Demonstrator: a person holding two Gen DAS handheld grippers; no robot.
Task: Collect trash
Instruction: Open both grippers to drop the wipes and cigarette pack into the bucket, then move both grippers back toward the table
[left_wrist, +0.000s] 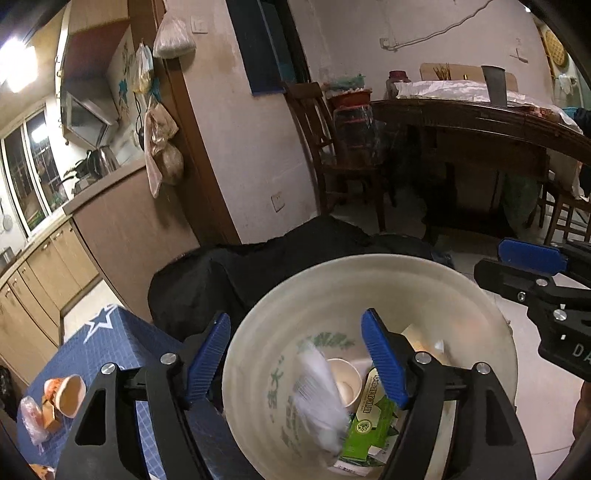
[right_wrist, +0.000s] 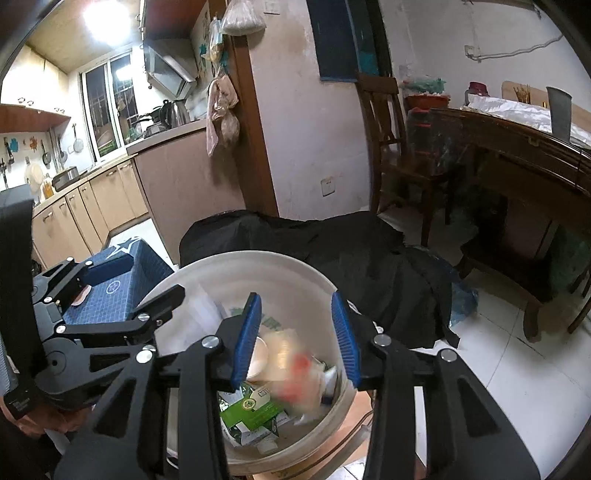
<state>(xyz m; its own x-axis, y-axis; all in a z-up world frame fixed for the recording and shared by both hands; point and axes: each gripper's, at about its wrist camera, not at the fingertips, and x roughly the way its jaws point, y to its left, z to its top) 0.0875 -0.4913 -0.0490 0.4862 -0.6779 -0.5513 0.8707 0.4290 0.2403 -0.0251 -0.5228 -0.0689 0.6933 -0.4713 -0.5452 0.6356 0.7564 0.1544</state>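
Observation:
A white plastic bucket (left_wrist: 369, 258) (right_wrist: 258, 254) stands below both grippers and holds trash: a green carton (left_wrist: 369, 424) (right_wrist: 251, 410) and a paper cup (left_wrist: 345, 384) (right_wrist: 258, 358). My left gripper (left_wrist: 295, 317) (right_wrist: 157, 275) hangs open over the bucket's left side. A blurred white wrapper (left_wrist: 317, 398) is loose inside the bucket beneath it, touching neither pad. My right gripper (right_wrist: 295, 295) (left_wrist: 487, 258) is open over the bucket as well. A blurred clear wrapper with red on it (right_wrist: 295, 373) lies free below its pads.
A blue box with a star (left_wrist: 110, 343) (right_wrist: 122, 284) stands left of the bucket and carries orange scraps (left_wrist: 62, 395) and a plastic wrapper (left_wrist: 31, 417). Black cloth (left_wrist: 277, 258) (right_wrist: 351, 251) is heaped behind the bucket. A wooden table (right_wrist: 517, 147) and a chair (right_wrist: 388, 129) stand to the right.

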